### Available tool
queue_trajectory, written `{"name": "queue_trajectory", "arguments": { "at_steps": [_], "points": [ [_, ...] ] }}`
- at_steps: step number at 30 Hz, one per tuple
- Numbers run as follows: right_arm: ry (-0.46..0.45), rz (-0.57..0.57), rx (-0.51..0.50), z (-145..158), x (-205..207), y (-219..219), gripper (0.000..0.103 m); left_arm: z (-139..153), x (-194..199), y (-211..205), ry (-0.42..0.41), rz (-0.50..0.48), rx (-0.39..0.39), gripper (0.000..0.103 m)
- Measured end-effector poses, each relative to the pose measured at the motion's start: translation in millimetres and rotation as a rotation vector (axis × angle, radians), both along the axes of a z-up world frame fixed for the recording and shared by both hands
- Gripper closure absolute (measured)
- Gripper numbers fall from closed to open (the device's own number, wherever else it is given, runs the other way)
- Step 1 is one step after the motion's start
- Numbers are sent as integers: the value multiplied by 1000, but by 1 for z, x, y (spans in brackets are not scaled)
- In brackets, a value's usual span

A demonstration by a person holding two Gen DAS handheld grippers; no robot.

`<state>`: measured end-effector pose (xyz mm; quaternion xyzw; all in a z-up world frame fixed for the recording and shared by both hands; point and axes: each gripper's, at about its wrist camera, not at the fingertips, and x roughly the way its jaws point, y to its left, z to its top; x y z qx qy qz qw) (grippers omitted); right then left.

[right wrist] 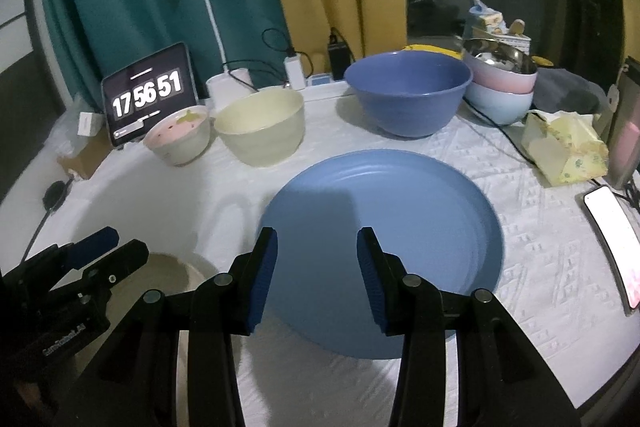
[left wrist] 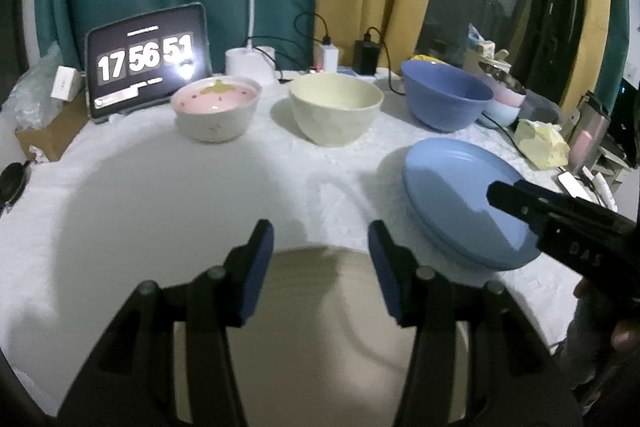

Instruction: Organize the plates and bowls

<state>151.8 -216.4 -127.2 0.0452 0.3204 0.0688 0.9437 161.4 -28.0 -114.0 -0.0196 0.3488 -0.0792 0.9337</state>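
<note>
Nearest the lens, low in the left wrist view, the left gripper [left wrist: 320, 259] hangs with its jaws spread over the beige plate [left wrist: 320, 327], pinching nothing, while the right gripper [right wrist: 316, 267] is likewise spread and empty above the blue plate [right wrist: 384, 247] at centre frame. The likely trouble is a shallow bite: either thin rim could slip from the pads and drop onto the white cloth [right wrist: 520, 267]. Swinging a plate toward the upper frame could also knock the cream bowl [right wrist: 260, 131] or blue bowl [right wrist: 408, 91].
</note>
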Motion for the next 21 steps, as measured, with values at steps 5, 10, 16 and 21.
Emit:
{"name": "queue_trajectory", "arguments": {
  "at_steps": [5, 10, 16, 21],
  "points": [
    [13, 30, 17, -2, -3, 6, 59, -2, -7, 11, 3, 18, -3, 51],
    [29, 50, 19, -4, -9, 13, 59, -9, -20, 22, 9, 34, -15, 39],
    [46, 81, 9, -8, -18, 23, 59, -13, -34, 39, 24, 72, -20, 38],
    [68, 99, -7, -15, -28, 32, 59, -16, -47, 51, 25, 91, -15, 38]
  ]
}}
